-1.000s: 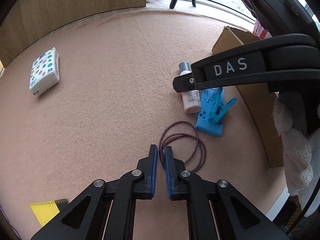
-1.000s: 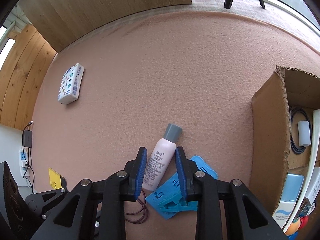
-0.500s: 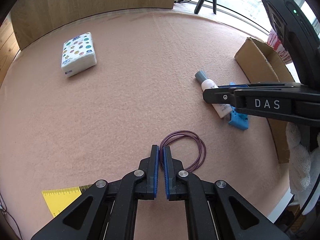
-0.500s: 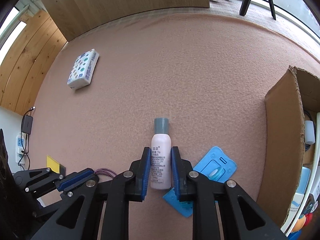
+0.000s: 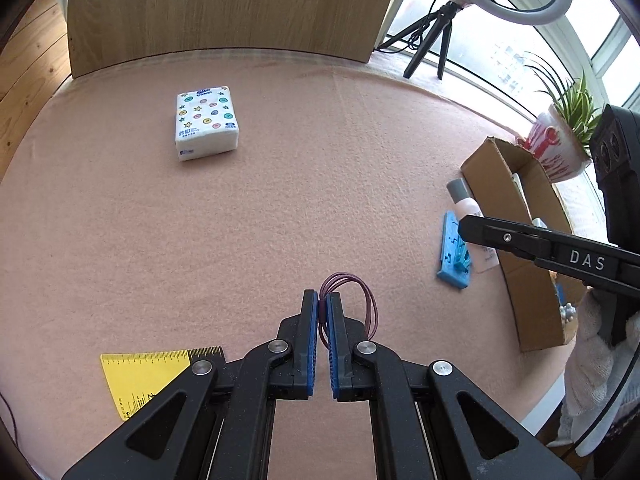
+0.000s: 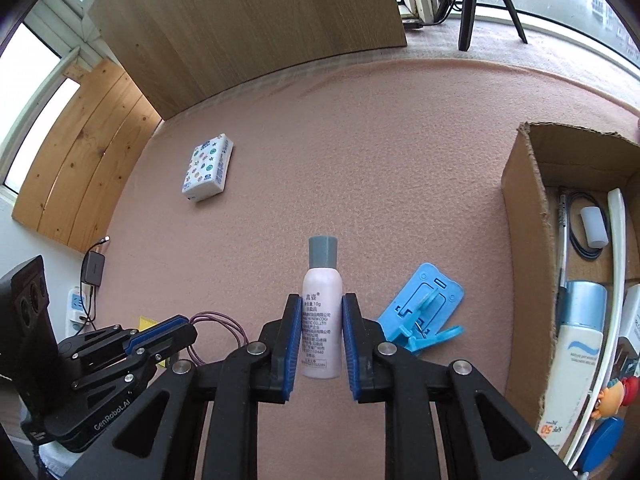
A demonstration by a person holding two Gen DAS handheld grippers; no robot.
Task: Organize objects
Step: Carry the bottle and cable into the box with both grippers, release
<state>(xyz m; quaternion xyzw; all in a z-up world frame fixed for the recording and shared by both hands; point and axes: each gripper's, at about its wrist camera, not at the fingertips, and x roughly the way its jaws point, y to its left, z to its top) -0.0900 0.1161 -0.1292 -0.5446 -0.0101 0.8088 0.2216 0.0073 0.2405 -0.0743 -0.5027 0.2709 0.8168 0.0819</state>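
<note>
Between the blue pads of the right hand-held gripper [image 6: 320, 344] a small bottle [image 6: 322, 312] is pinched across the lower half of its body, grey cap pointing to twelve o'clock. It looks light: a smooth pale-pink plastic cylinder with printed text, rigid enough not to dent, but glossy and round, so it could roll or slide between the pads if the squeeze slackens. The straight wall below the shoulder, where it is gripped, seems the safest place; the cap is narrower and offers less surface.

The left hand-held gripper [image 5: 322, 312] has its jaws pressed together on a loop of thin purple cord [image 5: 368, 304], which bulges out at one o'clock from the tips. The cord is limp and nearly weightless, coiled in several strands; it should dangle and may snag, so a pinch gathering all strands suits it.

The counter [image 5: 280, 200] is covered in pinkish felt, fuzzy and grippy. In the right wrist view, a blue plastic stand [image 6: 422, 312], hard and flat with a hinged clip, lies at three o'clock of the bottle. A cardboard box [image 6: 524, 264], with rough torn edges, sits further toward three o'clock, already holding tubes and cables. A soft pack of tissues [image 6: 207, 172] lies at ten o'clock, and in the left wrist view a stiff yellow ruler [image 5: 144, 380] at eight o'clock.
</note>
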